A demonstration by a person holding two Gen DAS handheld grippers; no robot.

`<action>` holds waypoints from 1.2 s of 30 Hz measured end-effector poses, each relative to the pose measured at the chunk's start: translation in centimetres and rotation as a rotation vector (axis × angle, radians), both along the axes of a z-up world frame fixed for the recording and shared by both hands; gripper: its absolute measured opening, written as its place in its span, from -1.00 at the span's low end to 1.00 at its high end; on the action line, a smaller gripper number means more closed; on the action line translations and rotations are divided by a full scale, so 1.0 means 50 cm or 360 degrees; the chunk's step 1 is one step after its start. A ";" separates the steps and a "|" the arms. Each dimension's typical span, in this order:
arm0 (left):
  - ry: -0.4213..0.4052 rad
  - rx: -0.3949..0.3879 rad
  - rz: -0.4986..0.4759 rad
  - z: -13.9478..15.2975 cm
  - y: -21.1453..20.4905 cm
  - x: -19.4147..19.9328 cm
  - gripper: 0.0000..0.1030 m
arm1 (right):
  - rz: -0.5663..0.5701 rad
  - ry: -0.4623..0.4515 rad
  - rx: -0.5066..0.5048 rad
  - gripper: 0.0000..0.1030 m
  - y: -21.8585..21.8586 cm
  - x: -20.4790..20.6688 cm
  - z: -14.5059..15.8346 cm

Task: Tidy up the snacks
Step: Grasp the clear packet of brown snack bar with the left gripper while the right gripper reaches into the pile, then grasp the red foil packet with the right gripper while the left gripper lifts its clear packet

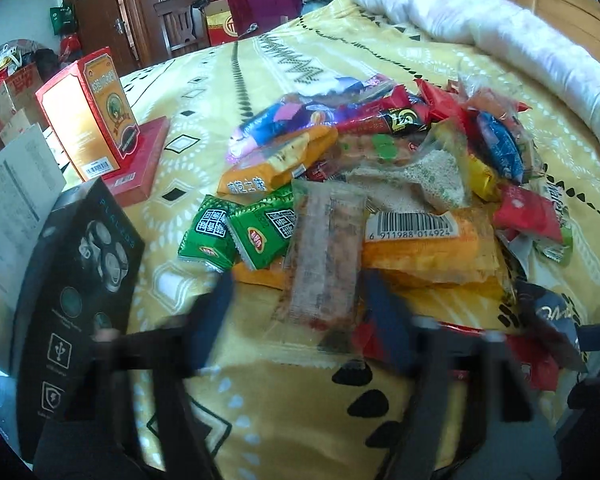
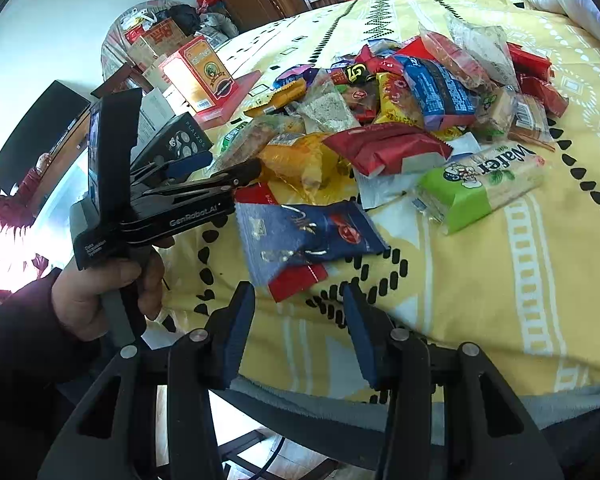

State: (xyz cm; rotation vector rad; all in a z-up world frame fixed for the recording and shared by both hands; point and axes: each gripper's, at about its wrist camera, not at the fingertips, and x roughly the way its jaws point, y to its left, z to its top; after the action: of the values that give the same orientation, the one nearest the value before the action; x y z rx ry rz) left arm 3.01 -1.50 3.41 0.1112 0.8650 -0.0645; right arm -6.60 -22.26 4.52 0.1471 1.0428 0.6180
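**A:** So the snack pile [image 1: 380, 184] is dumped mid-bed on the yellow bedspread [image 1: 300, 420]. The left gripper [image 1: 296, 304] has its fingers either side of the near end of a clear-wrapped bar [image 1: 324, 256], but it's blurry, so can't tell if they're actually pinching it.

**B:** And the right gripper [image 2: 300, 312]?

**A:** Partly open, nothing in it, hovering just short of the blue packet [image 2: 300, 236].

**B:** That stuff's probably light, crinkly and slippery. I'd grab the bar across its narrow width, mid-body, not the sealed edge. Go gentle, the contents likely crumble.
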 end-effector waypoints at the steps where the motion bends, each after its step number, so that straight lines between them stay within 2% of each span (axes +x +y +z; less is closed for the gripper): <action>1: 0.0025 -0.0021 -0.0003 0.000 0.002 0.003 -0.21 | -0.0009 0.0006 0.0010 -0.03 0.000 0.002 0.000; 6: 0.0014 -0.0088 -0.0013 0.021 0.018 -0.025 -0.24 | -0.0062 0.0031 0.0101 -0.03 -0.018 0.011 0.011; 10: 0.0010 -0.0144 -0.0008 0.043 0.043 -0.074 -0.24 | -0.0086 -0.0053 0.0052 -0.03 -0.030 0.016 0.044; 12: 0.0008 -0.0176 0.0011 0.054 0.053 -0.090 -0.24 | -0.0097 -0.0128 -0.0002 0.18 -0.033 0.023 0.068; 14: 0.0004 -0.0221 0.0028 0.067 0.063 -0.099 -0.24 | -0.0118 -0.0189 -0.0028 0.20 -0.037 0.041 0.091; 17: -0.0025 -0.0262 0.0039 0.091 0.072 -0.106 -0.24 | -0.0132 -0.0232 0.0016 0.24 -0.048 0.077 0.131; 19: -0.0037 -0.0272 0.0024 0.103 0.074 -0.102 -0.24 | -0.0109 -0.0274 -0.0036 0.57 -0.040 0.095 0.149; 20: -0.0042 -0.0281 0.0018 0.108 0.073 -0.100 -0.24 | -0.0074 -0.0263 -0.0118 0.81 -0.029 0.110 0.144; 21: -0.0044 -0.0289 0.0013 0.110 0.076 -0.098 -0.24 | -0.0028 -0.0237 -0.0199 0.82 -0.018 0.131 0.130; 24: -0.0042 -0.0307 0.0010 0.112 0.077 -0.096 -0.24 | 0.0023 -0.0115 -0.0331 0.82 -0.007 0.183 0.084; 28: -0.0018 -0.0337 0.0020 0.106 0.079 -0.091 -0.24 | 0.0067 0.0021 -0.0340 0.82 -0.009 0.229 0.031; 29: -0.0019 -0.0342 0.0022 0.105 0.079 -0.093 -0.29 | 0.0081 0.0044 -0.0339 0.82 -0.007 0.235 0.021; 30: -0.0017 -0.0352 0.0014 0.105 0.080 -0.093 -0.49 | 0.0094 0.0059 -0.0342 0.81 -0.004 0.237 0.013; 31: -0.0006 -0.0357 0.0004 0.105 0.078 -0.092 -0.52 | 0.0116 0.0069 -0.0358 0.81 0.003 0.237 0.004; 33: -0.0010 -0.0361 -0.0002 0.105 0.077 -0.092 -0.52 | 0.0133 0.0056 -0.0385 0.53 0.010 0.232 -0.004; 34: -0.0008 -0.0363 -0.0007 0.104 0.077 -0.093 -0.52 | 0.0129 0.0031 -0.0400 0.47 0.012 0.228 -0.004; 35: -0.0007 -0.0360 -0.0012 0.103 0.078 -0.094 -0.52 | 0.0105 0.0004 -0.0398 0.29 0.008 0.222 0.002; 36: -0.0004 -0.0358 -0.0019 0.099 0.079 -0.095 -0.52 | 0.0076 -0.0020 -0.0382 0.29 0.002 0.216 0.010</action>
State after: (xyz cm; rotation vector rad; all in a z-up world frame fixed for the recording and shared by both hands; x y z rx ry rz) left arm -1.74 2.44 8.39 -0.0940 0.8492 -0.1721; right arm 4.19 -22.14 5.04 -0.0919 1.1023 0.5316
